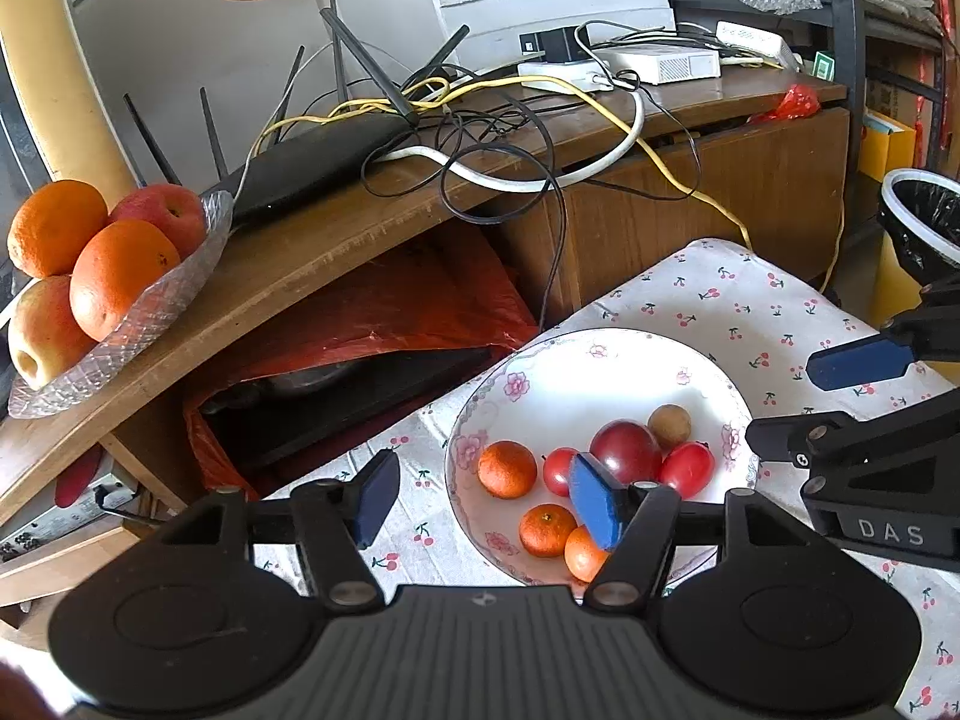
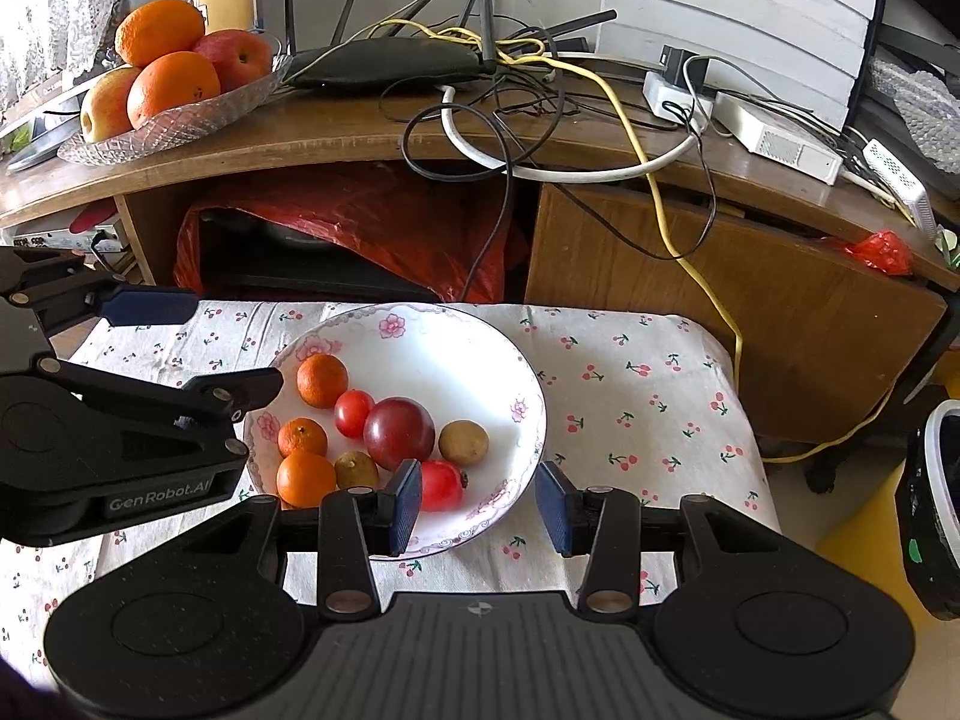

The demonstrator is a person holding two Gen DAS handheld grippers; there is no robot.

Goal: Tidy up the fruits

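Three small oranges (image 2: 322, 381), two cherry tomatoes (image 2: 354, 413), a dark red plum-like fruit (image 2: 399, 433) and two brown round fruits (image 2: 463, 443) lie together in the white flowered bowl (image 2: 456, 354), which sits on the cherry-print cloth (image 2: 636, 396). In the right wrist view the fruit crowds the bowl's half from 6 to 10 o'clock; the part toward 1 o'clock is bare.

The left gripper (image 1: 483, 501) has its fingers spread with nothing between them; its right pad overlaps the bowl's rim at about 8 o'clock of the bowl in its own view. The right gripper (image 2: 480, 507) also stands parted and empty (narrower than the left), hanging over the bowl's near rim at 6 o'clock.

On the wooden cabinet (image 2: 360, 138) behind, at 10 o'clock in the right wrist view, a glass dish (image 2: 180, 117) holds two large oranges and two apples, beside a black router (image 2: 390, 63) and tangled cables (image 2: 540, 120).
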